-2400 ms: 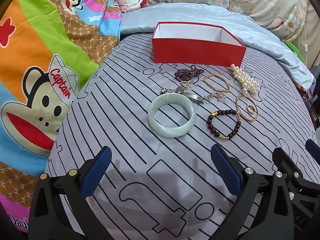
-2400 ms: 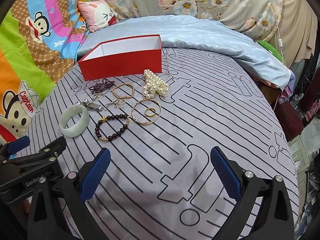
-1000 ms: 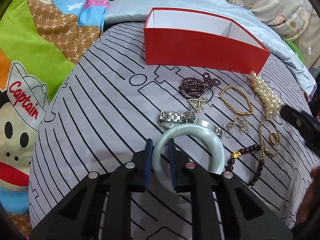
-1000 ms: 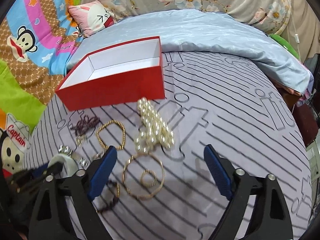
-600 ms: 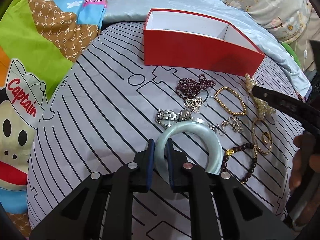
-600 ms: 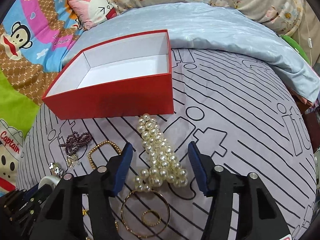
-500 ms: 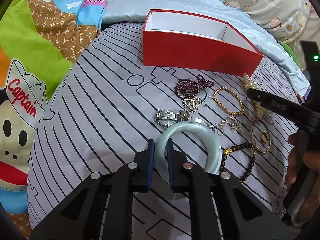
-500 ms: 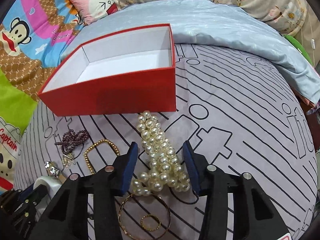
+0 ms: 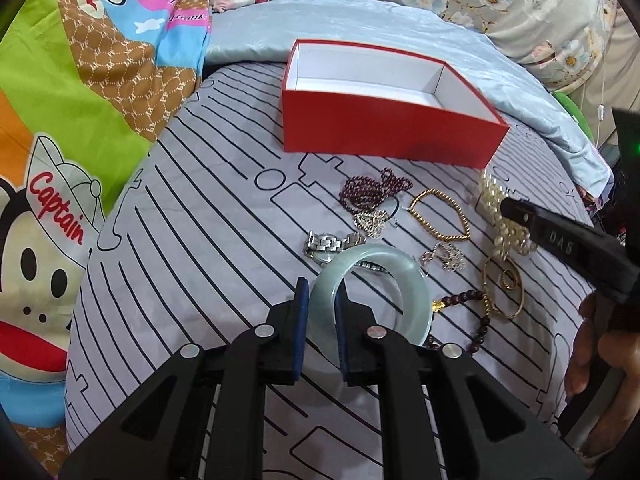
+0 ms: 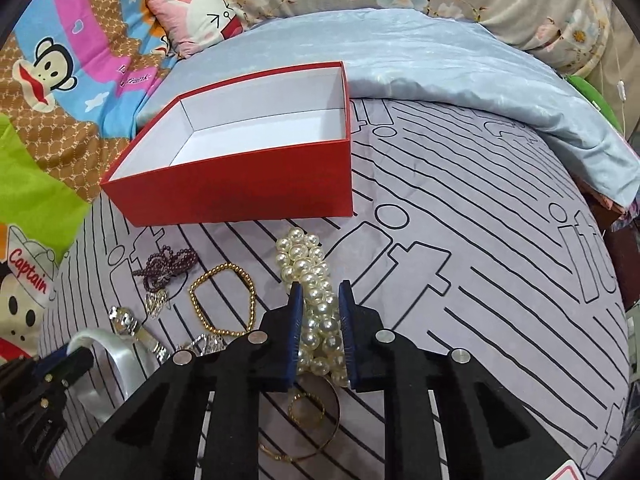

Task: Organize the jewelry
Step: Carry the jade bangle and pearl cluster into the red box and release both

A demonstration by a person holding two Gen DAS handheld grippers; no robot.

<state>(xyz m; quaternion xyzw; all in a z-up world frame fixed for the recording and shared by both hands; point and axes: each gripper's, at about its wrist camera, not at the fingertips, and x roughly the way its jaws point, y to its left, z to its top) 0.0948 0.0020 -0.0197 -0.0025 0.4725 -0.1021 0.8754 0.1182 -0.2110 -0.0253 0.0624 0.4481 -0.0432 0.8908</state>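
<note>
Both pickups are in hand: the left hand-held gripper is clamped on the bangle at lower centre, the right hand-held gripper squeezes the pearls. Next, likely a lift to the empty box, upper centre. Only the left view shows the bead bracelet.

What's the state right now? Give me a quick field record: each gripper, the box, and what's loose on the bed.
left gripper: shut on the jade bangle, pinching its near rim
right gripper: shut on the pearl strand, fingers on either side of the bunch
red box: open, white inside, nothing in it
loose jewelry: purple bead strand, gold bead bracelet, silver watch, dark bead bracelet, gold hoops
surface: grey line-print sheet
</note>
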